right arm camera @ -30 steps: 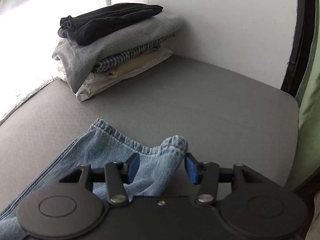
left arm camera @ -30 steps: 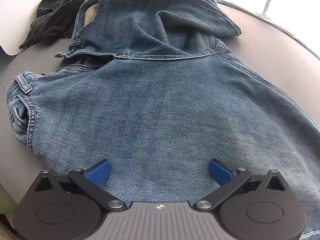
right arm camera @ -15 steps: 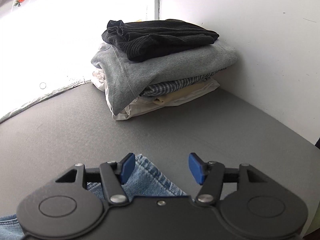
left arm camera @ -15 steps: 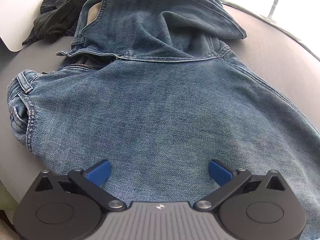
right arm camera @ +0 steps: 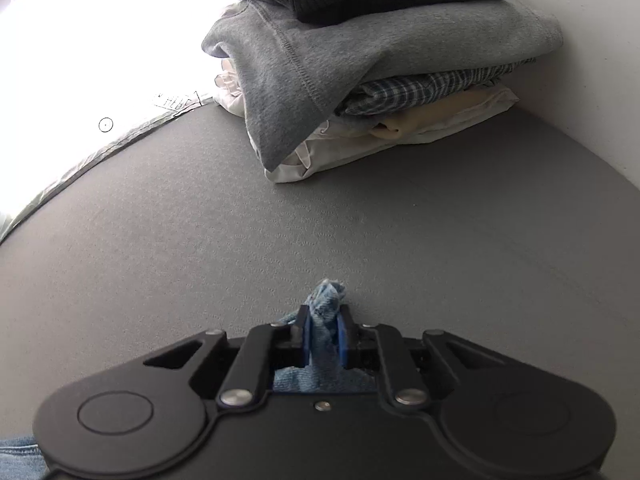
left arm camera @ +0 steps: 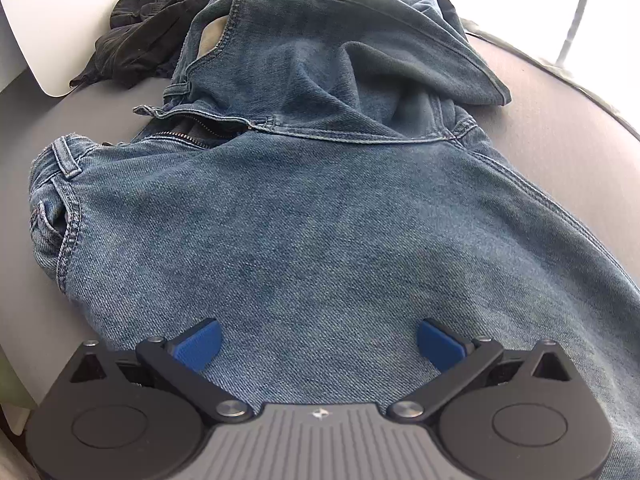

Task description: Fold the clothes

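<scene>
Left wrist view is showing the left gripper [left arm camera: 318, 340] hanging over a pair of blue jeans [left arm camera: 320, 220] with its blue pads [left arm camera: 198, 344] standing wide apart and nothing between them; the jeans are lying across most of the grey table [left arm camera: 560, 120], their waistband, open zip and a pocket sitting to the left, and a rumpled fold of denim is heaping up at the far end; a dark crumpled garment [left arm camera: 148, 28] is lying at the far left, touching the jeans' far edge and resting partly on a white board [left arm camera: 48, 20].

Right wrist view is showing the right gripper [right arm camera: 323, 334] with its jaws closing on a bunched tip of light denim [right arm camera: 326, 304], the blue pads pressing it from both sides while a tuft is sticking out past the fingertips; more of the jeans is showing beneath the gripper body and at the near left corner; well beyond, at the far side of the grey table [right arm camera: 200, 240], a stack of folded clothes [right arm camera: 380, 80] is sitting against the white wall [right arm camera: 592, 92], with a black ribbed item on top, a grey sweatshirt under it, then a blue checked piece and cream and white layers at the bottom.
</scene>
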Action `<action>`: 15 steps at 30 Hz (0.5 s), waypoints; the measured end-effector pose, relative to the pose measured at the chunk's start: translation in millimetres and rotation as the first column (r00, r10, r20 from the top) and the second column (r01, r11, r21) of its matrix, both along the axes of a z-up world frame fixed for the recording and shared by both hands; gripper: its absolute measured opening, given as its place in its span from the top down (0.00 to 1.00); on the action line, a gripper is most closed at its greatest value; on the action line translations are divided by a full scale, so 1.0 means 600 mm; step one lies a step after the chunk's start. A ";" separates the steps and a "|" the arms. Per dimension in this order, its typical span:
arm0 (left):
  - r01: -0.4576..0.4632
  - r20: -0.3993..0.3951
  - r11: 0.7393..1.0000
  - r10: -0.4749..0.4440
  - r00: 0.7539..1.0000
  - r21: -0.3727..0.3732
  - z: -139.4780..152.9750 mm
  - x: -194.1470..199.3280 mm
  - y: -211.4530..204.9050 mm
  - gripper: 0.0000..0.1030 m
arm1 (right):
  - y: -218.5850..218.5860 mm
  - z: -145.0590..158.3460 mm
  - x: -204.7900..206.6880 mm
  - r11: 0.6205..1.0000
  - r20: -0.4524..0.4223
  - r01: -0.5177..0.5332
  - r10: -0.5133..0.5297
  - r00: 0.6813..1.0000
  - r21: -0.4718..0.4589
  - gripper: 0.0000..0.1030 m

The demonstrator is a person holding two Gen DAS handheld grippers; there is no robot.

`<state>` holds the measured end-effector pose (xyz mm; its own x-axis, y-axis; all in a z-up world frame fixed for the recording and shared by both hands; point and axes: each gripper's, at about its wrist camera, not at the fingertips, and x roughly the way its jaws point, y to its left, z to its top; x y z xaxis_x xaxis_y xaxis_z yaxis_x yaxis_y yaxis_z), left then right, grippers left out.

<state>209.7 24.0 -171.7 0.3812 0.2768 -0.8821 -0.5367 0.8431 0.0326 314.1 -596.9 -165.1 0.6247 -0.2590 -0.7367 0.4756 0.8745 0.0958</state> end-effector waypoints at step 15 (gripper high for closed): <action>-0.001 -0.003 1.000 0.001 1.000 -0.003 0.002 -0.001 0.007 0.00 | -0.016 -0.011 0.100 1.000 0.001 0.008 -0.008 1.000 -0.028 0.86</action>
<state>209.0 28.0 -170.3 0.3786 0.2742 -0.8840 -0.5375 0.8427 0.0312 373.8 -606.8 -171.8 0.6234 -0.2843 -0.7284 0.4824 0.8730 0.0722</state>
